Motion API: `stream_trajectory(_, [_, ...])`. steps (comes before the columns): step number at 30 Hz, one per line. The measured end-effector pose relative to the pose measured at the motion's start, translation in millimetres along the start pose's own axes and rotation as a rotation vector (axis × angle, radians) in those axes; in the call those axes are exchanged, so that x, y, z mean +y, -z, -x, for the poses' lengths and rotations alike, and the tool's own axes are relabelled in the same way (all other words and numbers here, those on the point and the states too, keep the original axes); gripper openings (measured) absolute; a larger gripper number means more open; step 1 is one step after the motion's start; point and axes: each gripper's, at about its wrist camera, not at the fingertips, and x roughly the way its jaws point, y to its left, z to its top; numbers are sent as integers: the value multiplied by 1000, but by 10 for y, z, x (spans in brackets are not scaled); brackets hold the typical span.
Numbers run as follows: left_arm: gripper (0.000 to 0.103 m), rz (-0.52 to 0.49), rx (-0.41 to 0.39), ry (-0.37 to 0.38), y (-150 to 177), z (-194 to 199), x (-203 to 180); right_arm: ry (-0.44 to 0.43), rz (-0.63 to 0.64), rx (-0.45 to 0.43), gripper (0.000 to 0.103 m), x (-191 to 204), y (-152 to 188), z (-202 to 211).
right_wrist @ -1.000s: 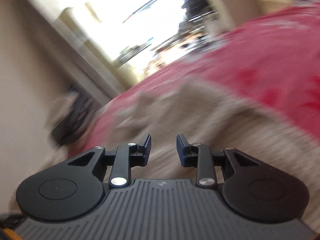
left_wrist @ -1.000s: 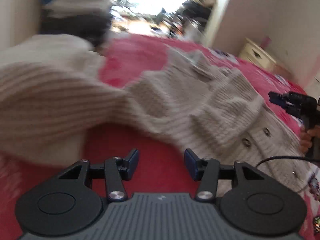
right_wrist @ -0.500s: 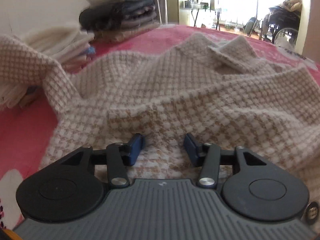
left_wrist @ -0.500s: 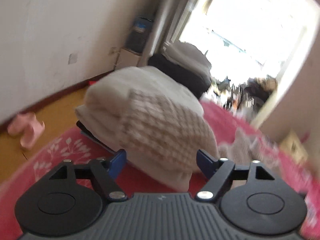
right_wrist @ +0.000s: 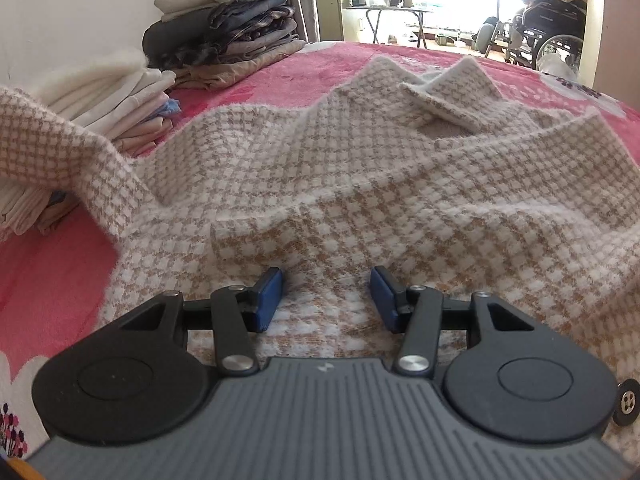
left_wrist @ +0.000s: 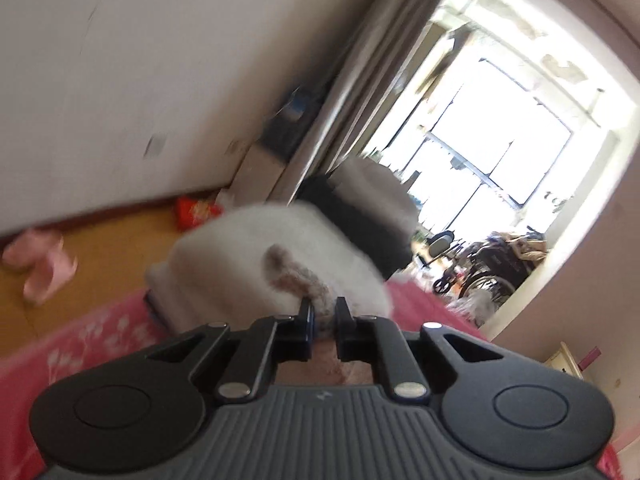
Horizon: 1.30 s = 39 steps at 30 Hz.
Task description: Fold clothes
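The checked sweater (right_wrist: 360,184) lies spread on the pink bedspread (right_wrist: 48,280), directly under and in front of the right gripper (right_wrist: 326,294). The blue pads (right_wrist: 269,294) of this gripper stand apart, with the sweater's fabric below and between them, and they do not press on it; its jaws have been opening within the last second. The collar of the sweater points away from the gripper, toward the doorway, and one sleeve rises to the left, out of the picture. The left gripper (left_wrist: 323,316) has just closed its jaws, and now a narrow piece of the same checked fabric (left_wrist: 298,276) is pinched between them and sticks up past the tips. This view is blurred, so the fabric's edges are not clear. Behind the pinched piece is a stack of white folded clothes (left_wrist: 256,256), and farther behind it a dark pile (left_wrist: 360,216) near the curtain. In the right wrist view the white stack (right_wrist: 120,108) sits just beside the lifted sleeve, and the pile of folded dark garments (right_wrist: 224,36) is beyond it, by the wall. A wheelchair (right_wrist: 556,20) stands in the bright room past the bed.
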Motion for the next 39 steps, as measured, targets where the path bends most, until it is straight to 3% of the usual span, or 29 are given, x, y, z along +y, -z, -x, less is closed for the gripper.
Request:
stream_trajectory(5, [10, -136, -62, 192, -325, 80, -945, -29, -34, -9, 51, -60, 8, -7])
stream_trajectory(8, [10, -227, -49, 363, -387, -26, -1741, -68, -84, -21, 52, -146, 14, 8])
stream_trajectory(11, [10, -325, -8, 516, -266, -189, -2577, -142, -213, -39, 52, -337, -12, 84])
stream_trajectory(15, [10, -448, 58, 671, 242, -541, -3593, -179, -485, -173, 52, -886, 11, 398])
stream_trajectory(18, [13, -485, 208, 728, 912, -1025, -4099, -141, -626, -270, 53, -1345, 132, 692])
stream_trajectory(19, [17, -511, 275, 743, 1189, -1216, -4218, -123, -666, -300, 53, -1498, 182, 791])
stream_trajectory(20, [34, -536, 342, 757, 1466, -1407, -4337, -94, -696, -320, 54, -1644, 258, 873])
stream_trajectory(21, [58, -565, 407, 764, 1748, -1595, -4443, -61, -724, -323, 55, -1771, 354, 922])
stream_trajectory(22, [59, -623, 453, 719, 2053, -1751, -4457, -29, -751, -326, 55, -1899, 451, 971])
stream_trajectory(24, [53, -722, 507, 601, 2553, -1953, -4350, 23, -819, -317, 56, -2120, 673, 1035])
stream_trajectory(26, [54, -732, 588, 604, 2746, -2011, -4103, 48, -906, -306, 55, -2293, 922, 1083])
stream_trajectory(28, [57, -738, 622, 630, 2737, -1941, -3864, -7, -959, -344, 55, -2379, 1106, 1154])
stream_trajectory(30, [61, -807, 631, 634, 2623, -1832, -3638, -17, -956, -345, 55, -2402, 1134, 1224])
stream_trajectory(33, [61, -912, 612, 587, 2362, -1593, -3354, -38, -961, -343, 56, -2431, 1086, 1281])
stream_trajectory(36, [61, -963, 583, 464, 2199, -1477, -2951, -86, -975, -336, 56, -2505, 953, 1288])
stream_trajectory(39, [61, -936, 563, 279, 2139, -1544, -2542, -142, -985, -248, 57, -2458, 747, 1079])
